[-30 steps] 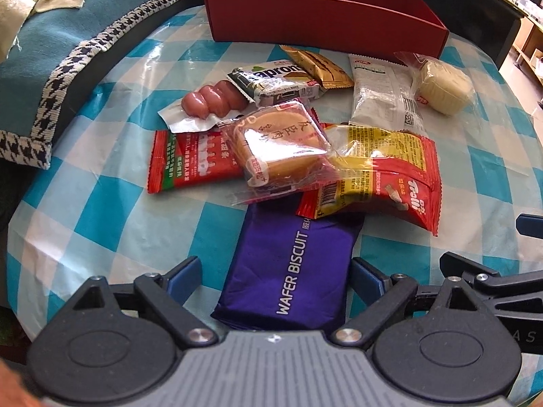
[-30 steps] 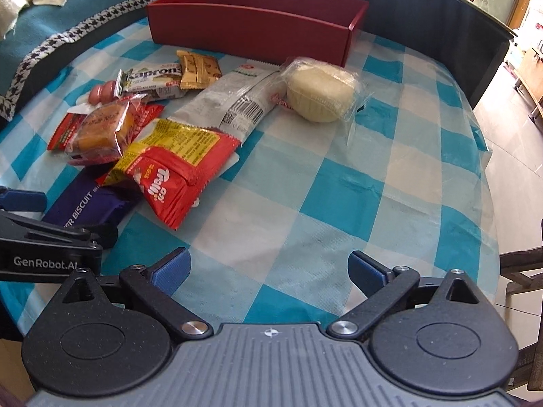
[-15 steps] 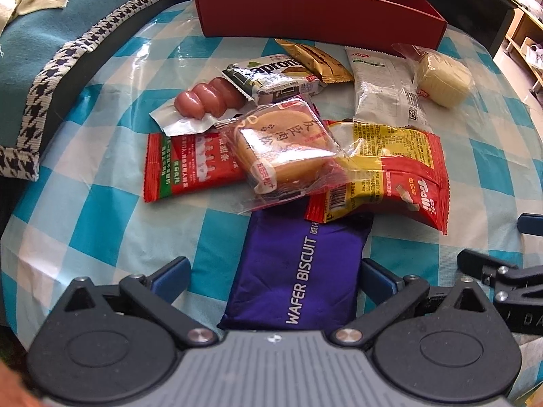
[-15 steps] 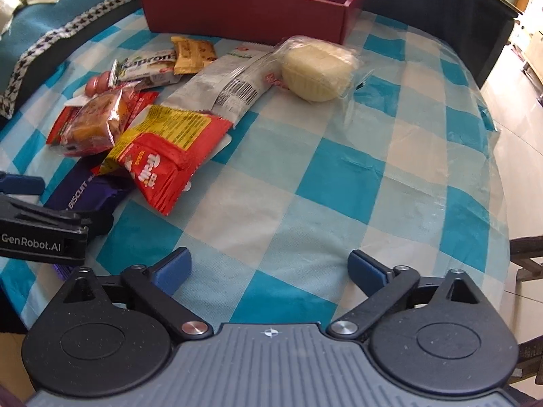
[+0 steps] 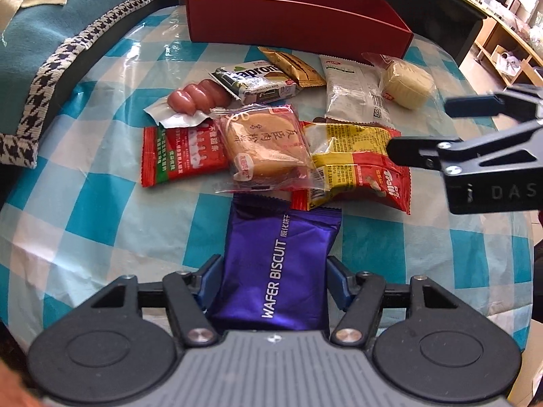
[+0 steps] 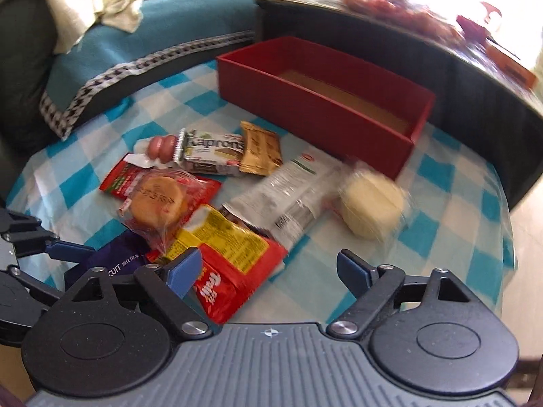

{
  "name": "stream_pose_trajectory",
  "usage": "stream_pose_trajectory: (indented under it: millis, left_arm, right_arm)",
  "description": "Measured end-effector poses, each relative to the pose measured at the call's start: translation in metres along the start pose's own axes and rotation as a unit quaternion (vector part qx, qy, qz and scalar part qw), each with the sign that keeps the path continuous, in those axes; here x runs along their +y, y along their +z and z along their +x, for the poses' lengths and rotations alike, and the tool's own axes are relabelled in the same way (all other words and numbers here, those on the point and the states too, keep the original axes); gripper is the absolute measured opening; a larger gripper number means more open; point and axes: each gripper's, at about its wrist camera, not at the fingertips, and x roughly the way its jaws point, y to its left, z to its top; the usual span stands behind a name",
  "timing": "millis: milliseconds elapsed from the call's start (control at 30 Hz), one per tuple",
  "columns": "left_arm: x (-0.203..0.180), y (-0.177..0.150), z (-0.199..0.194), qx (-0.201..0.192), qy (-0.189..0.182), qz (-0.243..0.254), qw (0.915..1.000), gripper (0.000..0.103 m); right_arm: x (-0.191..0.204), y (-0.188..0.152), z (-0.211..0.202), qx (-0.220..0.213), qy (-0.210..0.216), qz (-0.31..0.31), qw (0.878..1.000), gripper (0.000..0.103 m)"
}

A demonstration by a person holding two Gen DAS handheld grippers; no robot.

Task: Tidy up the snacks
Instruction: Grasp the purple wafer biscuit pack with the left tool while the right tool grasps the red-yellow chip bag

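Note:
My left gripper (image 5: pixel 273 276) is shut on the purple wafer biscuit pack (image 5: pixel 280 268), its near end between the blue pads. The pack's far end lies under a clear-wrapped round cake (image 5: pixel 263 144) and a red-and-yellow snack bag (image 5: pixel 356 166). My right gripper (image 6: pixel 268 268) is open and empty, raised above the red-and-yellow bag (image 6: pixel 230 264). It also shows in the left wrist view (image 5: pixel 420 129). An empty red box (image 6: pixel 322 101) stands at the back of the table. The pile holds several other snacks: sausages (image 5: pixel 198 96), a Kapron bar (image 5: pixel 258 81) and a pale round cake (image 5: pixel 407 83).
The table has a blue-and-white checked cloth (image 5: pixel 101 203) under clear plastic. A teal cushion with houndstooth trim (image 5: pixel 40 51) lies at the left. A dark ledge (image 6: pixel 475 68) runs behind the red box. The table edge drops off at the right.
My left gripper has closed on the wafer biscuit pack. My right gripper has lifted and swung left, over the snack pile, toward the red box.

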Motion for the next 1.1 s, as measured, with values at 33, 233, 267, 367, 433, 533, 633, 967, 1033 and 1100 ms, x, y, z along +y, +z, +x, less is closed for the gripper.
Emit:
stream_pose_trajectory:
  millis: [33, 233, 267, 367, 433, 533, 633, 967, 1033, 1100]
  left_arm:
    - [0.001, -0.001, -0.001, -0.001, -0.005, -0.002, 1.0, 0.091]
    - [0.008, -0.003, -0.001, 0.004, -0.022, -0.004, 0.9997, 0.091]
    - [0.01, -0.002, -0.001, 0.006, -0.026, -0.003, 0.9996, 0.091]
    - [0.015, -0.001, 0.0, 0.007, -0.037, -0.009, 0.9992, 0.094]
    - [0.015, 0.001, 0.001, 0.006, -0.04, -0.007, 0.9992, 0.096]
    - [0.011, 0.001, 0.004, 0.004, -0.027, 0.008, 0.9996, 0.1]
    - [0.009, 0.002, 0.007, 0.005, -0.02, 0.016, 0.9997, 0.103]
    - [-0.023, -0.01, 0.005, -0.001, 0.031, 0.086, 0.9958, 0.093]
    - [-0.024, -0.007, 0.007, 0.003, 0.039, 0.084, 0.9957, 0.097]
    - [-0.024, -0.001, 0.012, 0.02, 0.048, 0.074, 0.9959, 0.102]
  right_arm:
    - [0.005, 0.007, 0.005, -0.005, 0.002, -0.041, 0.999, 0.092]
    - [0.027, 0.035, 0.045, 0.067, 0.097, -0.204, 0.972, 0.092]
    - [0.029, 0.036, 0.051, 0.081, 0.109, -0.209, 0.968, 0.091]
    - [0.035, 0.027, 0.063, 0.12, 0.115, -0.22, 0.961, 0.09]
    - [0.039, 0.016, 0.057, 0.124, 0.11, -0.231, 0.959, 0.085]
    - [0.04, 0.004, 0.041, 0.129, 0.088, -0.217, 0.964, 0.076]
    - [0.036, -0.009, 0.025, 0.127, 0.076, -0.191, 0.97, 0.072]
    - [0.04, -0.041, -0.006, 0.087, 0.059, -0.186, 0.977, 0.083]
    - [0.04, -0.039, -0.001, 0.083, 0.049, -0.194, 0.976, 0.086]
    - [0.04, -0.036, 0.006, 0.079, 0.056, -0.185, 0.978, 0.084]
